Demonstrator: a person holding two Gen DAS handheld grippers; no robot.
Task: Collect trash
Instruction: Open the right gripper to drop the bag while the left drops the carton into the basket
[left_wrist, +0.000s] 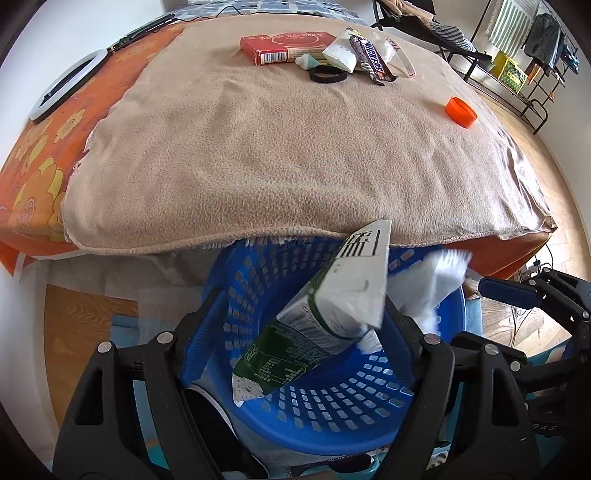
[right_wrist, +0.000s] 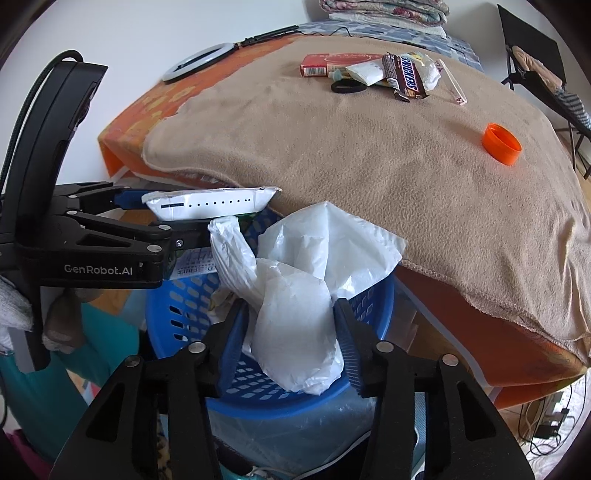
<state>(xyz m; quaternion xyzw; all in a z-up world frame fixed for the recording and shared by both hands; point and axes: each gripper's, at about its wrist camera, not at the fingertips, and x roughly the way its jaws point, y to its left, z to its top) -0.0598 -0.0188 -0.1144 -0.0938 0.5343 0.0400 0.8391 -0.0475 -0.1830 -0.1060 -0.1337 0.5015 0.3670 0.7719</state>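
A green and white carton (left_wrist: 332, 295) hangs tilted over the blue basket (left_wrist: 332, 428), and my left gripper (left_wrist: 303, 299) is shut on it. In the right wrist view that gripper (right_wrist: 177, 218) comes in from the left with the carton (right_wrist: 210, 203) clamped flat between its fingers. My right gripper (right_wrist: 290, 306) stands open over the basket (right_wrist: 295, 406). A crumpled white plastic bag (right_wrist: 295, 332) lies loose between its pads, resting on the basket's rim. The bag (left_wrist: 439, 280) looks blurred in the left wrist view.
On the beige blanket (left_wrist: 277, 155) lie a red box (left_wrist: 280, 48), a Snickers wrapper (left_wrist: 373, 59), a white sachet (left_wrist: 341, 55), a black hair band (left_wrist: 327, 75) and an orange cap (left_wrist: 461, 112). A ring light (left_wrist: 62, 88) rests at the bed's left edge. A clothes rack (left_wrist: 524, 55) stands at the right.
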